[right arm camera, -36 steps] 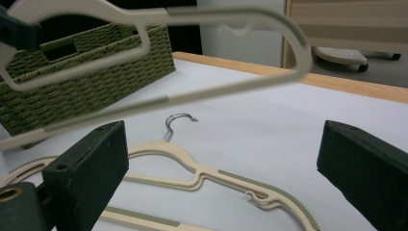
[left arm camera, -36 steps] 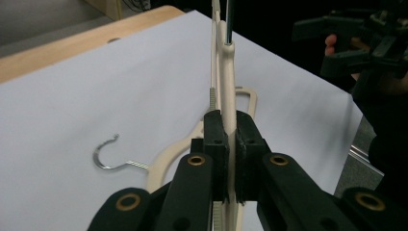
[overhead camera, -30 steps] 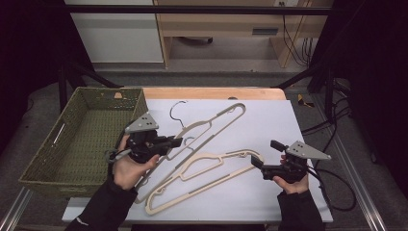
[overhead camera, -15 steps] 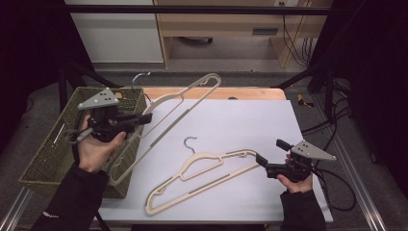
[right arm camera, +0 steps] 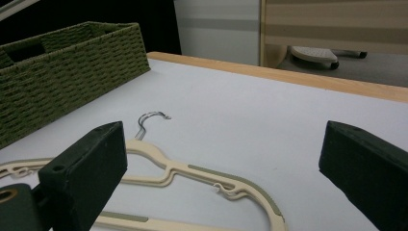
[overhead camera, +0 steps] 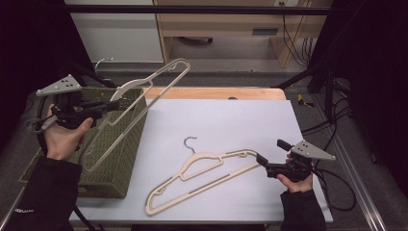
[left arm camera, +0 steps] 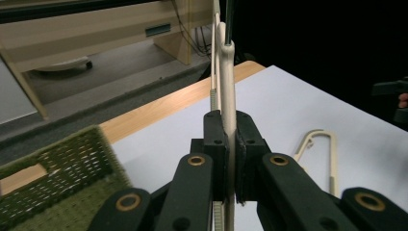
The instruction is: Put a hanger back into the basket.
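My left gripper (overhead camera: 111,107) is shut on a cream plastic hanger (overhead camera: 159,77) and holds it in the air, tilted, above the green woven basket (overhead camera: 120,159). In the left gripper view the black jaws (left arm camera: 230,159) clamp the hanger's bar (left arm camera: 226,72) edge-on. A second cream hanger (overhead camera: 202,180) with a metal hook lies flat on the white table sheet (overhead camera: 231,120). My right gripper (overhead camera: 272,151) is open at that hanger's right end, low over the table. In the right gripper view its jaws (right arm camera: 223,139) stand wide apart, with the lying hanger (right arm camera: 192,173) below and in front of them.
The basket (right arm camera: 72,72) stands at the table's left edge, its near wall by the sheet. A wooden strip (overhead camera: 216,93) runs along the table's far edge. Cables trail on the floor at the right. The right gripper (left arm camera: 399,96) shows far off in the left gripper view.
My left gripper has carried its hanger off the table, left and upward, to above the basket. The other hanger and my right gripper have stayed in place.
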{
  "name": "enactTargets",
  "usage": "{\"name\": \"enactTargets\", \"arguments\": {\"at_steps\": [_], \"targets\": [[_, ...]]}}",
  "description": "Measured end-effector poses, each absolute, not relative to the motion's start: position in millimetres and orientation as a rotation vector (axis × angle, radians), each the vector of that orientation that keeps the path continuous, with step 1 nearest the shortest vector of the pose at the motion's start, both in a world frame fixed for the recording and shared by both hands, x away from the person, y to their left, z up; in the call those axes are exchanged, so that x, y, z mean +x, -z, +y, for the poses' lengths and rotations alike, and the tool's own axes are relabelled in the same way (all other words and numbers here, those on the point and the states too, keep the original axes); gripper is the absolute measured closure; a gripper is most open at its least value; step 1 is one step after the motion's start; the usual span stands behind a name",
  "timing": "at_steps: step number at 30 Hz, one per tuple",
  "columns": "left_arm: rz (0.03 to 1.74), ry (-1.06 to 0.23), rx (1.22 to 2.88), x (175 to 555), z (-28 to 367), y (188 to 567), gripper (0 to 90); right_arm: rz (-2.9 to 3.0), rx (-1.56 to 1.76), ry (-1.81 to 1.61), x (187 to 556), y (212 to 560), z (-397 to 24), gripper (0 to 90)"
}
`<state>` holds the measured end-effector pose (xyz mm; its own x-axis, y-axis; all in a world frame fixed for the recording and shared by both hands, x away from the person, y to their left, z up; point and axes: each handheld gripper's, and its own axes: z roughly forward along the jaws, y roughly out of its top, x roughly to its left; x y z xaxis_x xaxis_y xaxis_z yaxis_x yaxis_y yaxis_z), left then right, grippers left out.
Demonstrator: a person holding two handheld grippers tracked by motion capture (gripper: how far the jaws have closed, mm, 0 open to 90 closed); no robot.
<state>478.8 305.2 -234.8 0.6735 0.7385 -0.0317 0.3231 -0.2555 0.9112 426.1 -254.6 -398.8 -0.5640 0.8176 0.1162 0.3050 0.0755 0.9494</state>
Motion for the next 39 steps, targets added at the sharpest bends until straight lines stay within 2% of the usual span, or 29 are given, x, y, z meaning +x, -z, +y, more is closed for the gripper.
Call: {"name": "enactTargets", "arguments": {"at_steps": [19,34,39], "targets": [[0.957,-0.559,1.887,503.8,373.9,261.4,86.2,1.912,1.114,-1.493,428.2,401.6,-253.6,3.2],[1.067,-0.585,1.897,504.3,422.8,288.1,86.3,1.925,1.105,-1.487,429.0,403.2,-252.0,3.4],[1.073,-0.576,1.905,503.2,427.4,294.0,86.3,1.924,1.112,-1.481,429.4,403.5,-251.3,3.4]]}}
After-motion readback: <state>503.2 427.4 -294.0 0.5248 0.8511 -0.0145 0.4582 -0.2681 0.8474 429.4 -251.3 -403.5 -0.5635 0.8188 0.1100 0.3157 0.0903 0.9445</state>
